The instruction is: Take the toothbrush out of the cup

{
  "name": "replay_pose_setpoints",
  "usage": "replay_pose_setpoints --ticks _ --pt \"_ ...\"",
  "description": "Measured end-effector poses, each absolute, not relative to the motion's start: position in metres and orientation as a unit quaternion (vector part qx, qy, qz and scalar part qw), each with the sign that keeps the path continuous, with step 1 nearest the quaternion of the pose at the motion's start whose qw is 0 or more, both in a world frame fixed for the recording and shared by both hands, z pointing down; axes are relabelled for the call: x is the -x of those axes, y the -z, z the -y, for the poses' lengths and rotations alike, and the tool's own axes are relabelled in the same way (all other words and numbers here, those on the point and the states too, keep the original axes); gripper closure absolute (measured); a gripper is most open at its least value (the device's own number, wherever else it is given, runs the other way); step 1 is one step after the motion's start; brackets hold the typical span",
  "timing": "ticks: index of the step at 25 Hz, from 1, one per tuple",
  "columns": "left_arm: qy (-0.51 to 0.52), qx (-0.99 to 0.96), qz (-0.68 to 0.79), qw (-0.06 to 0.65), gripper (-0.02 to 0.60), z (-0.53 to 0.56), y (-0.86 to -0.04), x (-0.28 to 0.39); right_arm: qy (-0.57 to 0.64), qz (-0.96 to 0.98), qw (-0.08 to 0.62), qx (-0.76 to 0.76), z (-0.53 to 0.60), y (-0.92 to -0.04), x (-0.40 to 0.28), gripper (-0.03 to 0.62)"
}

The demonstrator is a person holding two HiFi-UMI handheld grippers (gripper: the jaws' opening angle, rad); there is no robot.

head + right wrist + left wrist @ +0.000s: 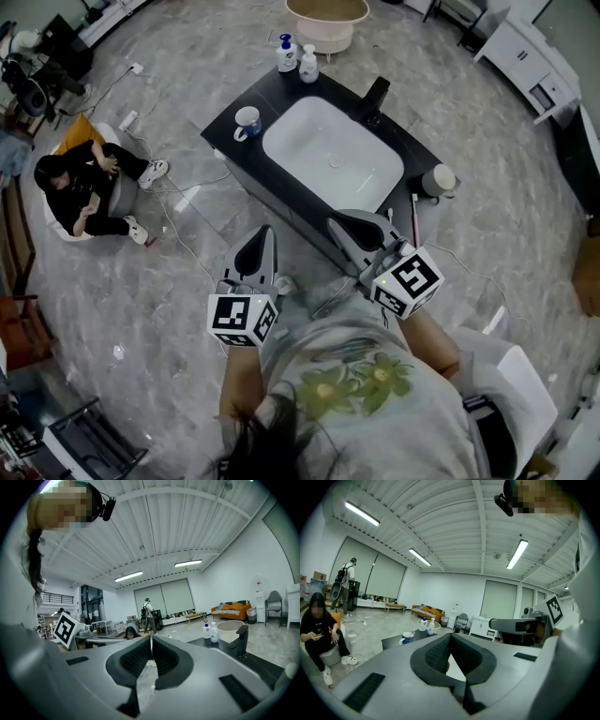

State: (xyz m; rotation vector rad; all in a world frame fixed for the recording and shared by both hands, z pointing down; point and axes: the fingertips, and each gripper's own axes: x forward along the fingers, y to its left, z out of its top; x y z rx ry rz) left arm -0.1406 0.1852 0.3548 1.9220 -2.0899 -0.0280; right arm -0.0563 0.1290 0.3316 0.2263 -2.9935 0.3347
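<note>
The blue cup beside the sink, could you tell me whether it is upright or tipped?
Upright. The cup stands on its base on the dark counter, and the head view looks down into its round open mouth.

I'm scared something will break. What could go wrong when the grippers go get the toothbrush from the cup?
The cup stands near the counter's corner, so a bump could knock it onto the hard floor. The left gripper and the right gripper are both shut; unless they open first, they would probably just push the cup. Cables lie on the floor beside the counter, and a foot might snag one.
</note>
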Motion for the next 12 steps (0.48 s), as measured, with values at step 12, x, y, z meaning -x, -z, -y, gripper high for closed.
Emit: replay_pose_setpoints --ticks 12 --pt "0.005 -0.677 0.719 0.155 0.563 -0.211 -0.355 0.257 -0.116 0.983 0.088 -0.113 -0.143 -0.355 0.171 0.548"
